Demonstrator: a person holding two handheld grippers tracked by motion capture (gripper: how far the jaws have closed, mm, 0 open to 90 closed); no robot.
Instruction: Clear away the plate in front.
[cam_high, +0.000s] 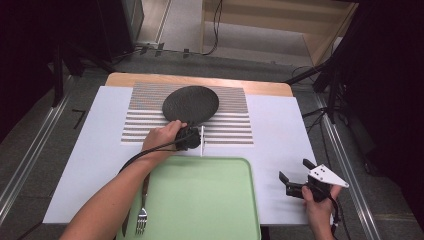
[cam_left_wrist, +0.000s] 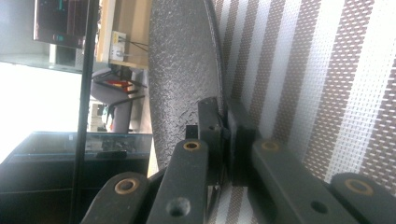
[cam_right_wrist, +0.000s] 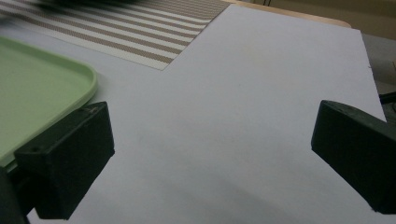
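A round black textured plate (cam_high: 190, 104) lies on a brown-and-white striped placemat (cam_high: 227, 125) at the far middle of the table. My left gripper (cam_high: 191, 126) reaches the plate's near rim, rolled onto its side. In the left gripper view its jaws (cam_left_wrist: 223, 116) are shut on the plate's rim (cam_left_wrist: 182, 70), one pad above and one beneath, with the placemat (cam_left_wrist: 303, 70) behind. My right gripper (cam_high: 295, 170) hovers low over the white sheet at the near right. It stands open (cam_right_wrist: 210, 154) with nothing between its pads.
A light green tray (cam_high: 200, 200) sits at the near middle, its corner (cam_right_wrist: 42, 93) just left of the right gripper. A fork (cam_high: 142, 215) lies at the tray's left edge beside my left forearm. A white sheet (cam_high: 280, 130) covers the table; the floor drops off on both sides.
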